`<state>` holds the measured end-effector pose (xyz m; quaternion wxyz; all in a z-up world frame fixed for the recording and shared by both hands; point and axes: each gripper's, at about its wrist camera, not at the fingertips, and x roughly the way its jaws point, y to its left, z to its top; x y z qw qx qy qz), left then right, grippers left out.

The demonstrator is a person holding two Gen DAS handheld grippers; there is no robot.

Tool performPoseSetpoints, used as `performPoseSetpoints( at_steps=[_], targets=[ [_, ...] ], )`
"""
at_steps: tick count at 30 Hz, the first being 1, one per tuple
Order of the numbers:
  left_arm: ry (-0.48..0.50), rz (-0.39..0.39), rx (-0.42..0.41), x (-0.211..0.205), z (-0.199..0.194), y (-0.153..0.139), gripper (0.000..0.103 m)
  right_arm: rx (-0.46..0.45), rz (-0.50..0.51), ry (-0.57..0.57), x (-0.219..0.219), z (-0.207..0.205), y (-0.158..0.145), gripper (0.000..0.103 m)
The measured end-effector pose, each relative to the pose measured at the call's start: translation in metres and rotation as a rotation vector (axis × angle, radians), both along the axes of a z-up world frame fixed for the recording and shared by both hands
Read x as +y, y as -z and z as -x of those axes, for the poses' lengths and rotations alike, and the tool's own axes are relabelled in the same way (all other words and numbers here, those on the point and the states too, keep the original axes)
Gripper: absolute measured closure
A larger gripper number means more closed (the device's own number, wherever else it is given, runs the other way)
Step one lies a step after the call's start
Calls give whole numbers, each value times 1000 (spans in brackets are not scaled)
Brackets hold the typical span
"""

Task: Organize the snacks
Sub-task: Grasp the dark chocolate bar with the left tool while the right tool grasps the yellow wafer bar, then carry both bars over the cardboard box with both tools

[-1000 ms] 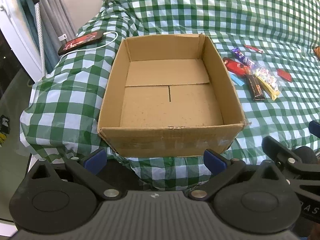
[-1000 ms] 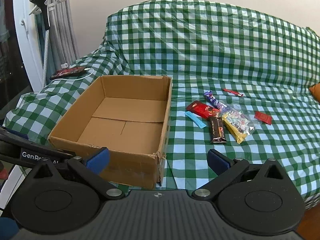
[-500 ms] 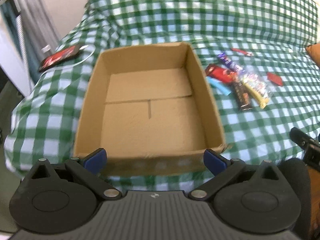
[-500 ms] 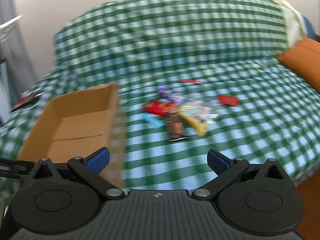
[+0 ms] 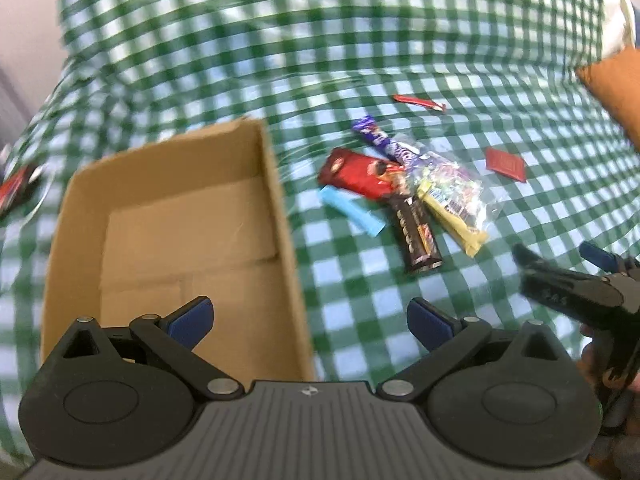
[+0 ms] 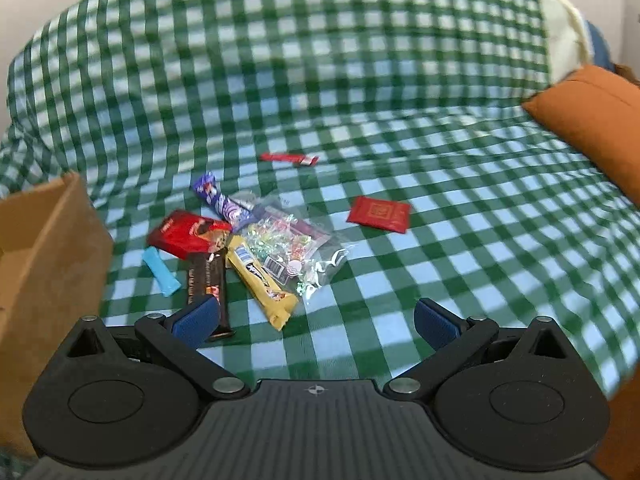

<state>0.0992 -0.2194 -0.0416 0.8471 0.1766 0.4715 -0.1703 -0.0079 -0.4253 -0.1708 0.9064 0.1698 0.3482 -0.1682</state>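
An empty cardboard box (image 5: 176, 240) sits on the green checked cover, at the left edge of the right wrist view (image 6: 44, 248). Right of it lies a snack pile: a red packet (image 5: 356, 172) (image 6: 188, 234), blue stick (image 5: 352, 210) (image 6: 160, 272), dark bar (image 5: 416, 232) (image 6: 206, 276), yellow bar (image 5: 452, 218) (image 6: 260, 276), clear candy bag (image 5: 452, 184) (image 6: 296, 248), purple bar (image 5: 380, 140) (image 6: 218, 200). My left gripper (image 5: 310, 322) is open over the box's right wall. My right gripper (image 6: 316, 316) is open, just short of the pile, and shows in the left wrist view (image 5: 568, 276).
A small red square packet (image 5: 505, 164) (image 6: 380, 213) and a thin red stick (image 5: 420, 102) (image 6: 289, 158) lie apart behind the pile. An orange cushion (image 6: 592, 120) is at the right. A phone (image 5: 16, 188) lies left of the box.
Both grippers have swung right, from facing the box toward the snack pile. The right gripper has come closer to the snacks. Both stay open.
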Motion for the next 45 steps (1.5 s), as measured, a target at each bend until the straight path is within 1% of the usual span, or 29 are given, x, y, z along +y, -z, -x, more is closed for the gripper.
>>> performPoseSetpoints(
  at_steps=[3,5,6,7,9,10,11,13,15,18,20,21,22,23,24,25,26,27,28,31,33,35,37,40,45],
  targets=[
    [44,-62,-7,-45,-29,25,0,45,-3,-14,-8,-28,23,0],
    [78,-107,12,-76,-50,51,0,67,-13,-24,-9,-40,36,0],
    [92,-127,26,-85,-57,63,0,77,-17,-34,-10,-45,43,0],
    [105,-154,54,-97,-68,79,0,83,-17,-49,-9,-49,47,0],
    [102,-180,121,-112,-86,105,0,95,-1,-85,-7,-59,59,0],
    [85,-180,167,-116,-95,117,0,98,10,-103,-6,-62,63,0],
    [65,-162,215,-119,-105,129,0,96,23,-127,-3,-65,67,0],
    [27,-134,270,-120,-116,143,0,84,55,-184,2,-73,74,0],
    [-8,-112,315,-124,-125,156,0,66,109,-242,9,-80,79,0],
    [-12,-111,378,-134,-134,173,0,42,221,-321,23,-90,85,0],
    [-17,-98,384,-139,-138,179,0,40,269,-353,29,-97,90,2],
    [-14,-85,390,-140,-140,179,1,47,287,-354,30,-100,92,4],
    [-12,-85,396,-143,-142,180,9,52,290,-358,29,-102,94,12],
    [-14,-77,405,-144,-144,180,17,62,262,-366,25,-105,96,20],
    [-21,-63,427,-143,-145,182,36,54,213,-371,20,-105,97,24],
    [-39,-62,436,-141,-146,182,50,34,147,-369,12,-102,97,40],
    [-47,-66,416,-141,-147,179,58,30,117,-359,8,-98,96,49],
    [-41,-60,410,-139,-146,176,59,34,120,-341,6,-95,94,67],
    [-40,-50,420,-135,-144,174,59,44,125,-331,5,-94,92,69],
    [-38,-5,443,-119,-134,163,59,33,25,-284,-4,-84,83,71],
    [-32,25,436,-106,-122,155,59,9,1,-229,-7,-72,73,73],
    [-25,64,433,-90,-107,136,59,-19,-22,-184,-8,-59,61,74],
    [-16,95,417,-77,-91,117,59,-44,-50,-150,-8,-46,50,74],
    [-9,127,376,-62,-72,91,59,-70,-51,-110,-6,-29,32,74],
    [-12,179,282,-24,-42,36,59,-113,-63,-85,1,1,-3,74]
  ],
)
